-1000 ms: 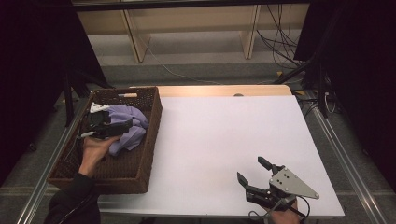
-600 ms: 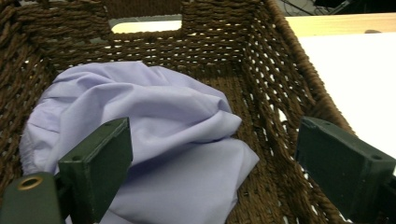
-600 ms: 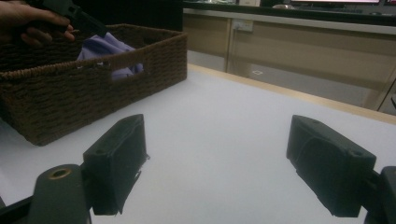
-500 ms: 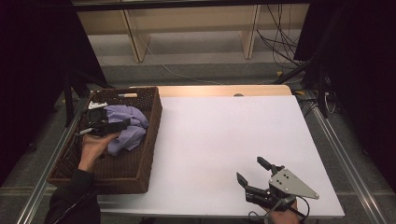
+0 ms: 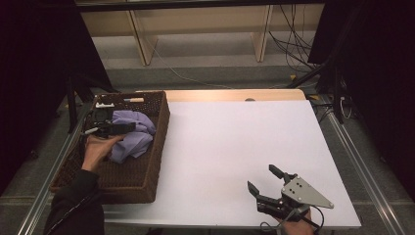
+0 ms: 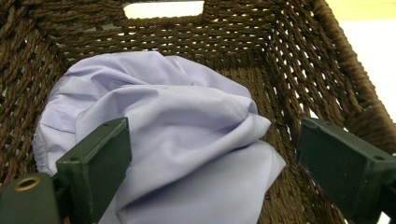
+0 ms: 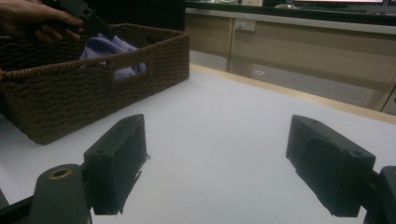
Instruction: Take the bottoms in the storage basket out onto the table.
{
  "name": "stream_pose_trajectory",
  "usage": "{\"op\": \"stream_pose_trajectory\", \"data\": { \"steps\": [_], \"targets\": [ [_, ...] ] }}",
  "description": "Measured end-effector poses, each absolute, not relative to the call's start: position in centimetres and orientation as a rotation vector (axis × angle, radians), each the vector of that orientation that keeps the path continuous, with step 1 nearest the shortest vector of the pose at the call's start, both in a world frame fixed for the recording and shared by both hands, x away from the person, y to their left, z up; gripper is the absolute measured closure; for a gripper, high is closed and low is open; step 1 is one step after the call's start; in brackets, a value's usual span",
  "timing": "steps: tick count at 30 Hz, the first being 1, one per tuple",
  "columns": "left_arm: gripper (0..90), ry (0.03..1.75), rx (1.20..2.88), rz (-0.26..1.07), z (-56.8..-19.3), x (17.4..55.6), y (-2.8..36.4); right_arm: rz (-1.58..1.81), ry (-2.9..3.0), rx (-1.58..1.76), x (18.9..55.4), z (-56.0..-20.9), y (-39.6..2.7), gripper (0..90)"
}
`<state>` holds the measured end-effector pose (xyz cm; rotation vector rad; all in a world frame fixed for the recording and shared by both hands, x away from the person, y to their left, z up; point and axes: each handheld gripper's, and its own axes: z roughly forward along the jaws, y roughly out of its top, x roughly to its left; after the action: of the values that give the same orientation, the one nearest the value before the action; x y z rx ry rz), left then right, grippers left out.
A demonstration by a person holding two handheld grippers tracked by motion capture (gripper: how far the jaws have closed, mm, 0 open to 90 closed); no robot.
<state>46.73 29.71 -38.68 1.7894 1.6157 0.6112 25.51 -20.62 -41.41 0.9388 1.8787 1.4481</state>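
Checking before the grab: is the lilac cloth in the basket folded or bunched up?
Bunched up: the lilac cloth lies crumpled in loose creases inside the basket.

Left gripper [image 6: 210,154] jaws wide apart; right gripper [image 5: 269,180] jaws likewise, resting low.

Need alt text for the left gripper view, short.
Crumpled lavender cloth lies in a dark brown woven basket, with the left gripper open just above it, jaws spread to either side. White table top shows beyond the basket's rim.

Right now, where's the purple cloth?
The purple cloth lies bunched in the far half of the brown wicker basket at the table's left side, just beyond the open left gripper.
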Motion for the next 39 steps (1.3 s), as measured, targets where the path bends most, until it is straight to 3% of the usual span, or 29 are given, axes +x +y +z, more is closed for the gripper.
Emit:
{"op": "stream_pose_trajectory", "data": {
  "steps": [17,29,39],
  "targets": [
    [7.1,1.715,1.783,0.615,-38.9,48.6,30.7,1.451,1.886,0.932,25.5,-41.5,-20.5,21.0],
    [3.2,1.824,1.813,0.535,-40.5,49.9,31.5,1.456,1.894,0.930,25.6,-41.5,-20.4,21.2],
    [3.2,1.846,1.854,0.387,-41.7,50.5,31.1,1.457,1.902,0.927,25.6,-41.6,-20.3,21.3]
  ]
}}
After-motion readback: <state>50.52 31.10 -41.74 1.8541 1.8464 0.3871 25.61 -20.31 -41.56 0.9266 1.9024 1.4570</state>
